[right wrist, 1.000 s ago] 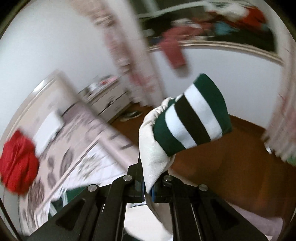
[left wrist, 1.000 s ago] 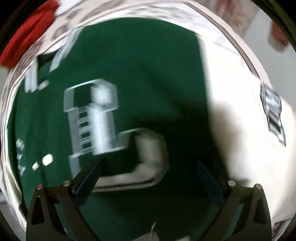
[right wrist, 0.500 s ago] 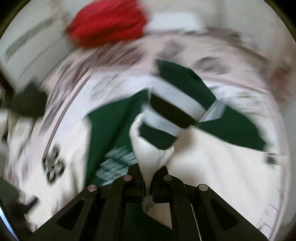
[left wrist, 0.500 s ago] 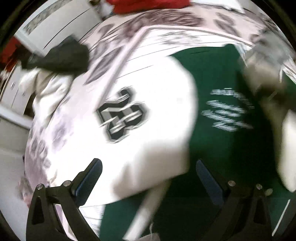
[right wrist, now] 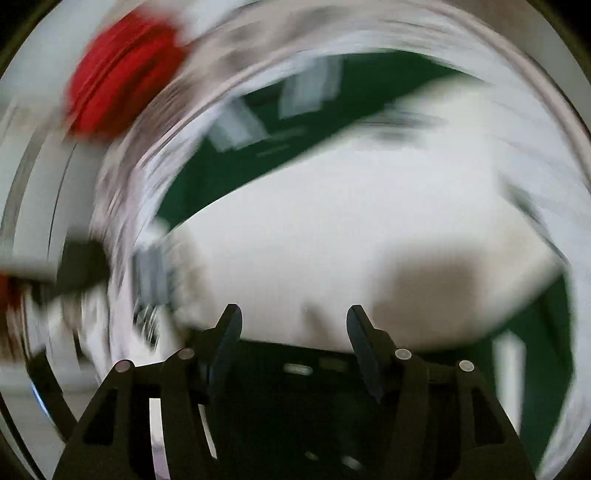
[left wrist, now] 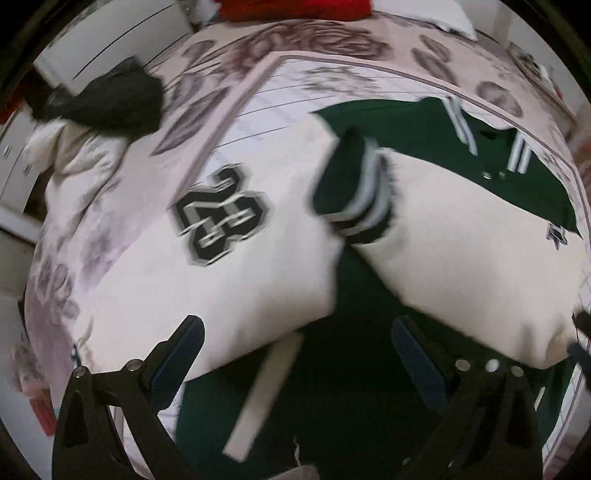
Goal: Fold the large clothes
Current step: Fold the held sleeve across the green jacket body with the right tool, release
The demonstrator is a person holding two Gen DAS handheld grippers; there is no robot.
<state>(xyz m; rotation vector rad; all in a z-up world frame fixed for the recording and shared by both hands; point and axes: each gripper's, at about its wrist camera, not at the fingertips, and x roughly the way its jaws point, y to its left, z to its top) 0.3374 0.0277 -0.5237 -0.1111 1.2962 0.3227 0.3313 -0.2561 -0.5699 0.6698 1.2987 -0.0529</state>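
Spanning most of both views, the bed [left wrist: 325,55] with its pale floral-print cover carries the work: your green varsity jacket [left wrist: 402,122] lies spread flat on it, body dark green, sleeves cream. From your left wrist view, both cream sleeves are folded inward over the green body. The left-hand sleeve [left wrist: 207,266] bears a black-and-grey number patch [left wrist: 221,218] and reaches in from the left; the other sleeve [left wrist: 469,258] comes in from the right, and its green, white and black striped cuff [left wrist: 354,192] lies over the edge of the first sleeve near the jacket's middle. A strip of green body shows between the two sleeves lower down, with a pale band [left wrist: 266,398] running along it. The striped collar [left wrist: 461,125] and two snaps sit at the far end of the jacket. A black garment [left wrist: 110,96] lies on a cream one [left wrist: 74,155] at the bed's left edge, well apart from the jacket; a red heap [left wrist: 295,7] sits at the far end of the bed. Your left gripper [left wrist: 295,343] hovers above the jacket with jaws spread wide, nothing between them. Your right gripper [right wrist: 291,325], in a heavily motion-blurred view, also has its jaws parted and empty, over cream sleeve cloth [right wrist: 332,236]; whether it touches the cloth cannot be told.
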